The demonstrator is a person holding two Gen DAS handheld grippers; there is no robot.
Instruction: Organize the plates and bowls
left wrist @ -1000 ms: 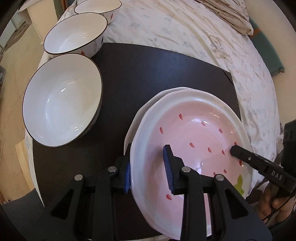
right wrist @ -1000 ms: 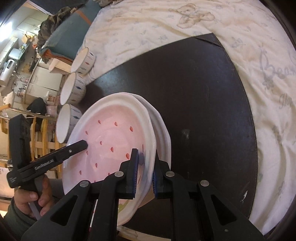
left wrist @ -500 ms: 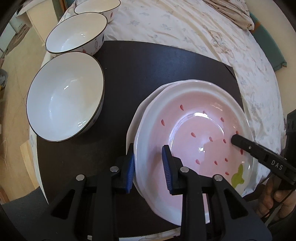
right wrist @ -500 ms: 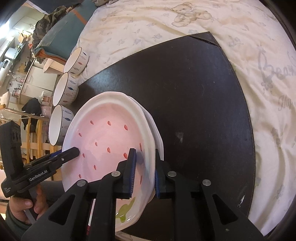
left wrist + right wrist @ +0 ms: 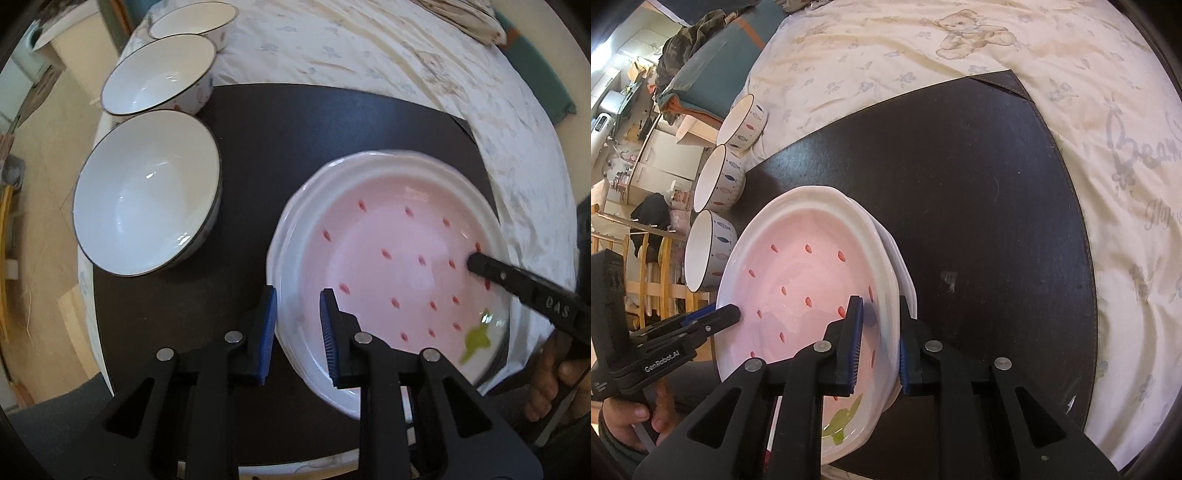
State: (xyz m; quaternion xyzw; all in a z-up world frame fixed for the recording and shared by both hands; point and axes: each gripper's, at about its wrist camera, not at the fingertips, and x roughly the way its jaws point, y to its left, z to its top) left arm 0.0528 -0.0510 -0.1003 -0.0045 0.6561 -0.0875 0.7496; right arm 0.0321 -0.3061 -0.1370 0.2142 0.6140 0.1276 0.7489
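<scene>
Left wrist view: the left gripper [image 5: 298, 314], jaws just closing, and the right gripper [image 5: 879, 345] clamp opposite rims of the pink strawberry plate [image 5: 391, 258] over a white plate [image 5: 905, 273]. Three bowls [image 5: 147, 192] line the dark mat's [image 5: 314, 122] left edge, clear of the plates.

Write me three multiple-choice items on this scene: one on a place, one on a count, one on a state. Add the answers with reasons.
1. Where does the pink plate sit?
A. inside a bowl
B. on a white plate on the dark mat
C. on the bare bedsheet

2. How many white bowls stand in the row?
A. one
B. five
C. three

3. What is the right claw doing?
A. gripping the pink plate's rim
B. hanging open over the mat
C. holding a bowl

Answers:
1 B, a white rim shows under the pink plate.
2 C, near bowl, middle bowl, far bowl.
3 A, its fingers pinch the rim from both sides.
</scene>
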